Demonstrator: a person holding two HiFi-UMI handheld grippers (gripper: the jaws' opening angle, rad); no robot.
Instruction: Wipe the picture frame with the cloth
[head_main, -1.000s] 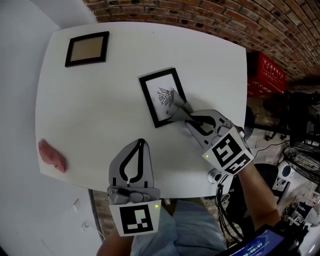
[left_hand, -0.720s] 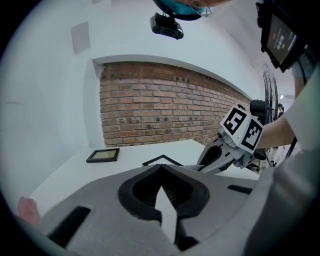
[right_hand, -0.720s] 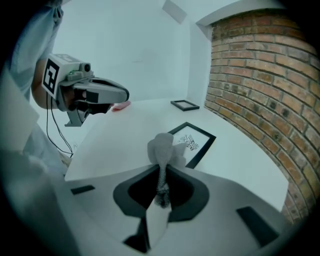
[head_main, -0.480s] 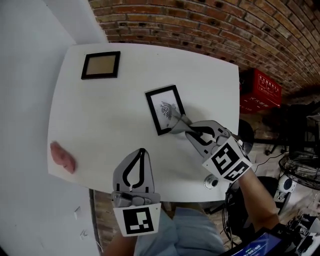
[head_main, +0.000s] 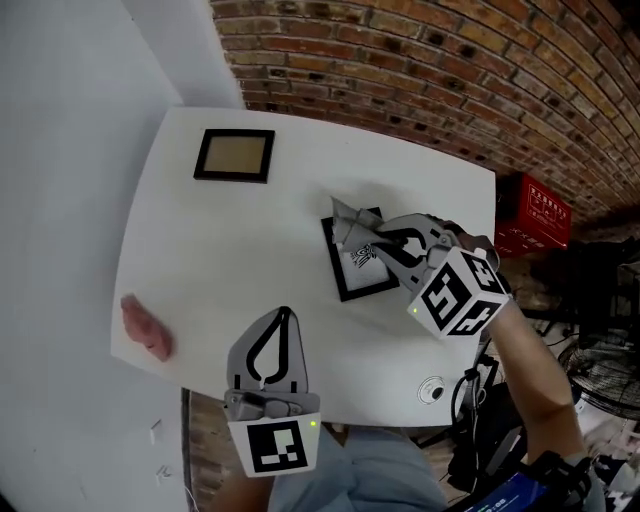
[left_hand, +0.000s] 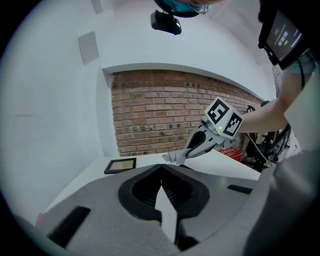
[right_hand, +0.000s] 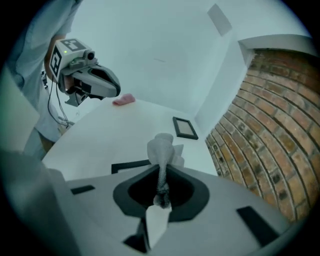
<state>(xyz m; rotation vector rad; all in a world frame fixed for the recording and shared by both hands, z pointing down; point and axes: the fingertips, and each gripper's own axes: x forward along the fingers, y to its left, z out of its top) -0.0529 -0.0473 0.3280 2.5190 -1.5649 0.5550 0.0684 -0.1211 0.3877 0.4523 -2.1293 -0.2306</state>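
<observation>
In the head view the right gripper (head_main: 378, 243) pinches the cloth (head_main: 349, 222), and the cloth seems to rest on the far left corner of the picture frame (head_main: 352, 282). This frame lies flat on the white table (head_main: 200, 250), a little right of the middle. To wipe well, I think the cloth should be pressed lightly and drawn over the glass toward the near edge, because the frame is loose and may slide. The left gripper (head_main: 281, 320) hovers at the near edge, well apart from the frame. In the left gripper view its jaws are together with nothing between them; it could steady the frame. In the right gripper view the jaws are closed on a twisted part of the cloth, and the bunched end sticks out in front. A second frame (right_hand: 185, 128) far away and a pink lump (right_hand: 123, 100) on the left are well apart and block nothing.
</observation>
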